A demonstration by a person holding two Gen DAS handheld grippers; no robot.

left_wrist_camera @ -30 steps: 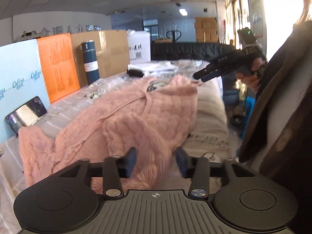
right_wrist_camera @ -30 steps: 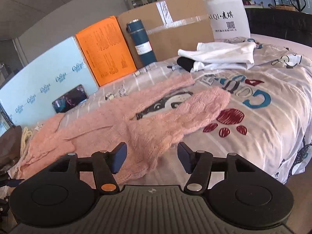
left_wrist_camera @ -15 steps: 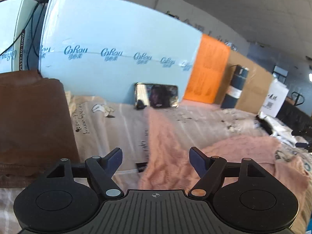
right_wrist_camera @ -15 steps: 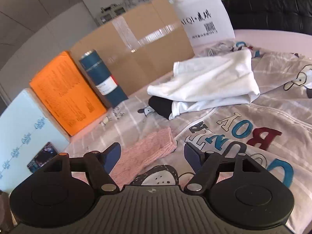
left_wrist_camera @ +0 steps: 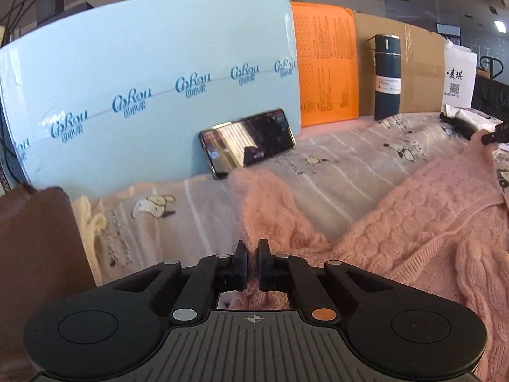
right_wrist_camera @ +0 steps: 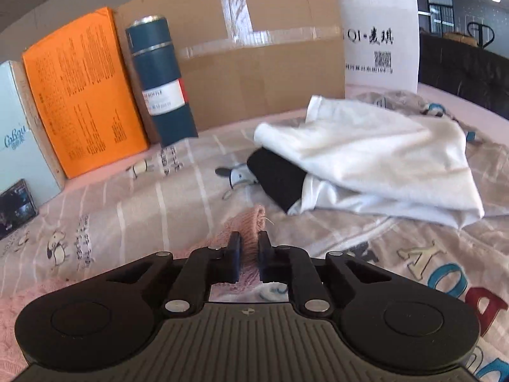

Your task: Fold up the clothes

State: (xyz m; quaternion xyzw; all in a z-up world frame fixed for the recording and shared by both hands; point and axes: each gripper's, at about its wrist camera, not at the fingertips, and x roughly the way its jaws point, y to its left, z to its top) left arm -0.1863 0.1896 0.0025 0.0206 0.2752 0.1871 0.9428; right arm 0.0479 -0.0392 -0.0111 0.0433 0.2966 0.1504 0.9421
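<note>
Sweater [left_wrist_camera: 423, 222] folding looks barely begun: the pink knit lies spread and rumpled across the printed sheet [left_wrist_camera: 334, 172], with no crisp fold visible in either view. What has been achieved, as far as I can judge, is the hold on the two sleeve ends.

Left gripper [left_wrist_camera: 251, 254] has its jaws nearly together, with pink fuzz pinched between them at the near end of a sleeve [left_wrist_camera: 264, 203] that runs away toward the phone [left_wrist_camera: 248, 143] leaning on the blue board [left_wrist_camera: 152, 95]. Right gripper [right_wrist_camera: 248, 248] is likewise almost closed, gripping the ribbed cuff [right_wrist_camera: 251, 222] of the other sleeve, which pokes out just past the fingertips. That cuff sits near, but apart from, a white garment [right_wrist_camera: 375, 159] piled over a black one [right_wrist_camera: 280, 175]; whether those count as neatly folded I cannot tell.

Left to do, in my judgement: bring both sleeves in across the body, then fold the body itself and smooth it. The knit is thick and floppy, so the sleeves will probably sag and drag the body along if lifted too quickly.

Behind stand an orange box [right_wrist_camera: 82, 95], a flask [right_wrist_camera: 162, 82] and a carton [right_wrist_camera: 261, 57], well clear of the work.
</note>
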